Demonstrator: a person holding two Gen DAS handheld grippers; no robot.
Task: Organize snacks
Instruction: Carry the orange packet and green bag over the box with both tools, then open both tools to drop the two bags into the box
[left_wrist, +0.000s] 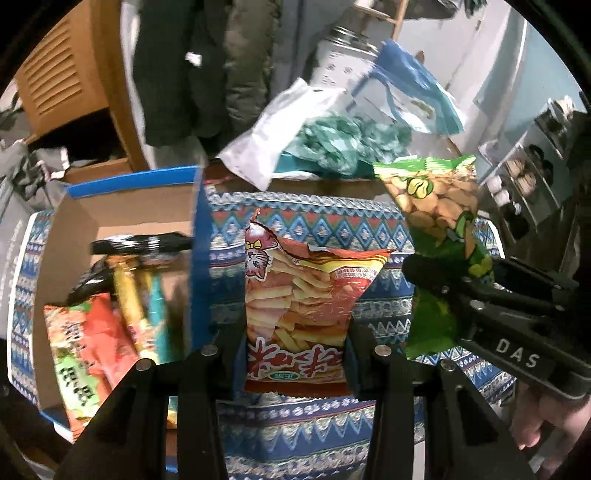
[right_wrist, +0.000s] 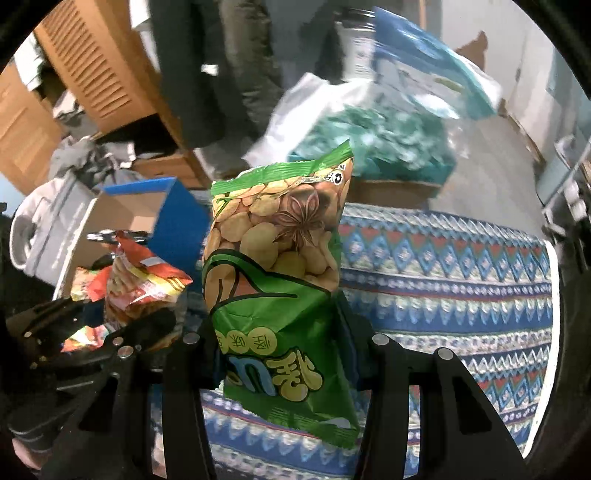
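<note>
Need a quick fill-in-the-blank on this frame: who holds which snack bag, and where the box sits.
1. The left gripper is shut on the ____ snack bag.
2. The right gripper is shut on the ____ bean bag.
3. The cardboard box with blue edges already holds ____.
4. Both bags hang above the ____ cloth.

Missing words: red; green; snack packets; patterned

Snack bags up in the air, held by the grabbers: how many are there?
2. The red snack bag is clamped in the left gripper, and the green snack bag is clamped in the right gripper. More packets lie in the cardboard box, some possibly hidden.
</note>
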